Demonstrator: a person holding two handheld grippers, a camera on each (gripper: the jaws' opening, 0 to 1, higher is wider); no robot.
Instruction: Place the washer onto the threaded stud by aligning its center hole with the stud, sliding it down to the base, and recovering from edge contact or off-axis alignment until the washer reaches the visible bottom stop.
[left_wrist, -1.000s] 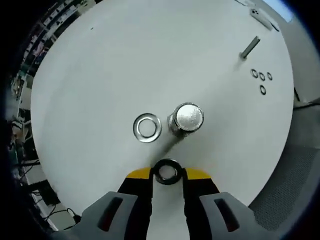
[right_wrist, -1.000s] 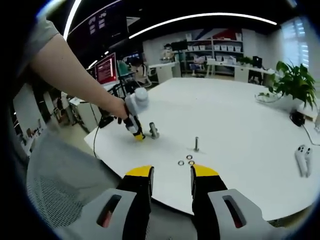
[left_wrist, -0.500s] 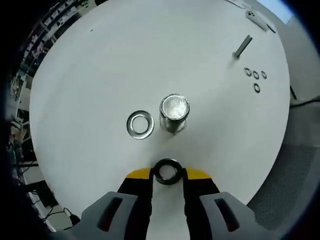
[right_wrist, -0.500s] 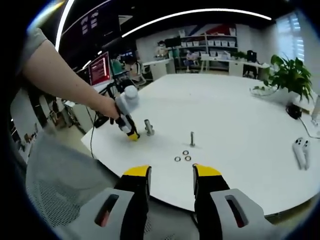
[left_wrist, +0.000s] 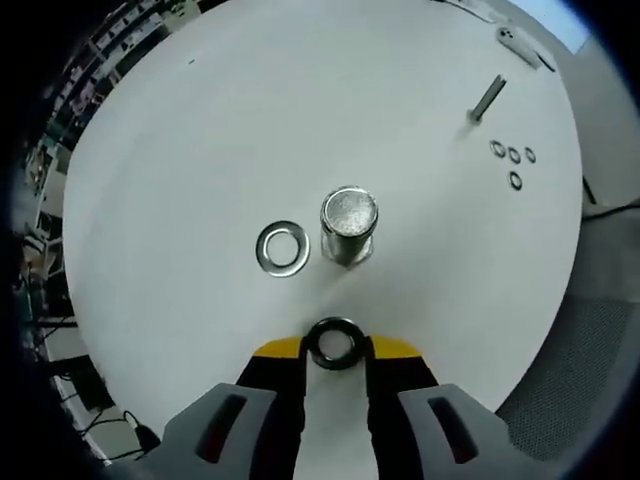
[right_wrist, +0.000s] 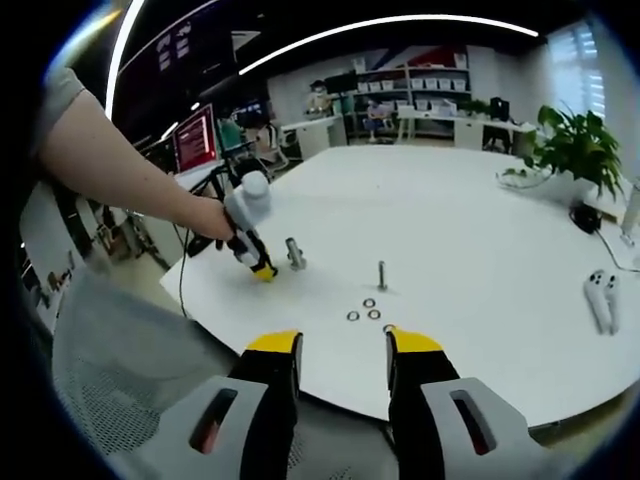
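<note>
On the white table (left_wrist: 200, 120), a silver washer (left_wrist: 283, 248) is seen lying flat just left of the upright threaded stud (left_wrist: 348, 222), not on it. A dark washer (left_wrist: 336, 343) is pinched between the yellow tips of the left gripper (left_wrist: 336, 346), short of the stud; alignment and sliding down are judged still to be done. Farther right, a thin bolt (left_wrist: 486, 99) and small rings (left_wrist: 512, 160) lie untouched. The right gripper (right_wrist: 340, 345) is held spread and empty, off the table edge.

The stud (left_wrist: 348, 226) threads and base hide beneath its top.
</note>
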